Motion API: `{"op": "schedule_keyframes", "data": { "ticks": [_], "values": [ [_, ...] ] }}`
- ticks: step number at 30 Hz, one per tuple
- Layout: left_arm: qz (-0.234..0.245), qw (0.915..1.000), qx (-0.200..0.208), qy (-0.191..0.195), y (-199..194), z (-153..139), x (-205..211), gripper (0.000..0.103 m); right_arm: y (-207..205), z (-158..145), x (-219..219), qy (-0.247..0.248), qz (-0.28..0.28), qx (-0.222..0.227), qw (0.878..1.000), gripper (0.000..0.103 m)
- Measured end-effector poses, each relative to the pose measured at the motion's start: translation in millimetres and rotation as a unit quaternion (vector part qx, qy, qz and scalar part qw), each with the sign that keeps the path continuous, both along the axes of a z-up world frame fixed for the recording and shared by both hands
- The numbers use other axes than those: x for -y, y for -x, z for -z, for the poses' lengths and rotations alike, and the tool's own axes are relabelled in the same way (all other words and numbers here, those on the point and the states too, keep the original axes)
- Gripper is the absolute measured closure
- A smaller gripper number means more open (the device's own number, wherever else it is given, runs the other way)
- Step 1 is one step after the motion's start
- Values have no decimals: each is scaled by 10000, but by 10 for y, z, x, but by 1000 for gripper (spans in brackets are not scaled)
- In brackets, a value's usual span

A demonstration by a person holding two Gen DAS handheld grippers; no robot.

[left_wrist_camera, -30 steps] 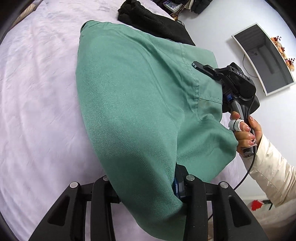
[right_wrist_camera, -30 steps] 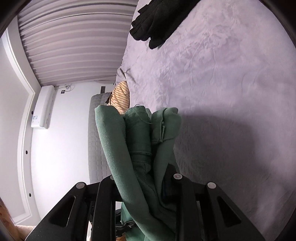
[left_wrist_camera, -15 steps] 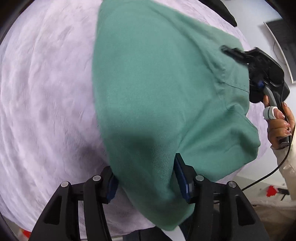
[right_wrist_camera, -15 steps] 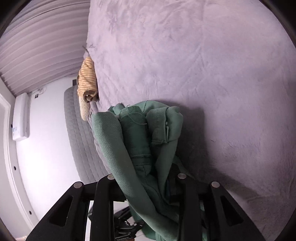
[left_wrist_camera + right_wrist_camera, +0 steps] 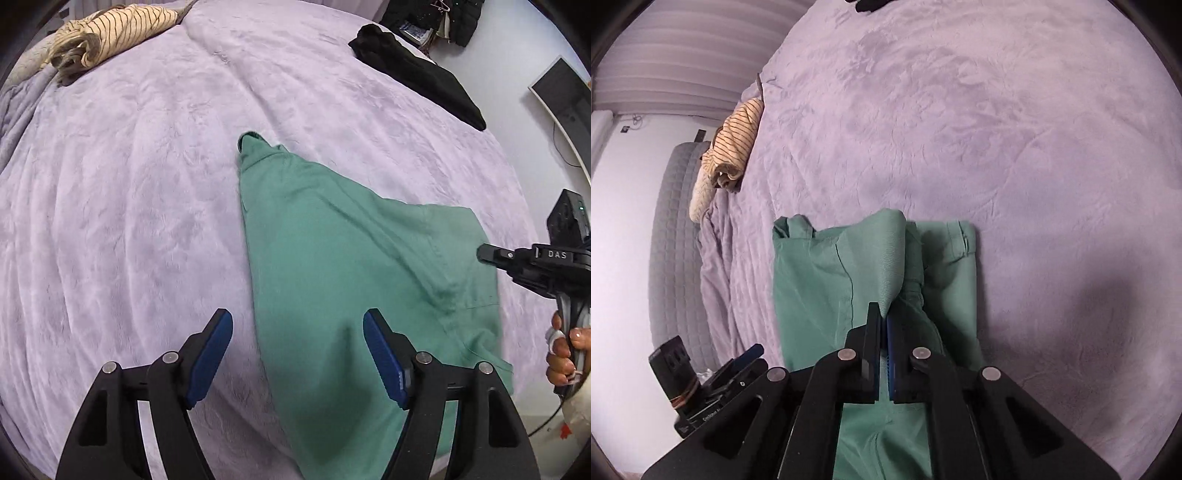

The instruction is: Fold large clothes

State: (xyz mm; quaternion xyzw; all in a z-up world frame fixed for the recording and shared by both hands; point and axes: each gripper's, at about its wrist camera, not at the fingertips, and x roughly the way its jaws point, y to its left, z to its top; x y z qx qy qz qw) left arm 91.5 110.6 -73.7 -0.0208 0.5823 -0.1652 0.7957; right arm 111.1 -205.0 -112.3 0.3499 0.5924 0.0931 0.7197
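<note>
A green garment (image 5: 332,258) lies spread on the lilac bedspread (image 5: 129,221), its narrow end pointing away. My left gripper (image 5: 297,321) hovers over its near edge with the jaws opening; the cloth lies below them and the blue pads (image 5: 207,354) do not press it. My right gripper (image 5: 484,254) reaches the garment's right edge, held by a person's hand (image 5: 565,350). In the right wrist view the right gripper (image 5: 884,317) is shut, a raised ridge of the green garment (image 5: 812,277) running into its tips. The left gripper (image 5: 750,354) shows at lower left.
A striped beige garment (image 5: 107,33) lies bunched at the bed's far left corner, and a black garment (image 5: 413,70) at the far right edge. A dark framed panel (image 5: 565,99) leans by the white wall. A grey quilted headboard (image 5: 676,258) borders the bed.
The green garment has come down from hanging to lying on the bed. My left jaws opened and let it go. My right jaws released the thick bundle and closed on a thin ridge.
</note>
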Motion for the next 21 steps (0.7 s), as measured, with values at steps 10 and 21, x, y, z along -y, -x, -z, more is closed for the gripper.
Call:
{"op": "schedule_keyframes", "data": {
  "ticks": [10,21],
  "values": [
    [-44,9988,-149,-468,-286,660,352,14,-245,705,408,580,128,-581,9965,103],
    [118,9977,-300,-592,130,271,21,13,73,235,431,636,-305,-661,9953,85]
  ]
}}
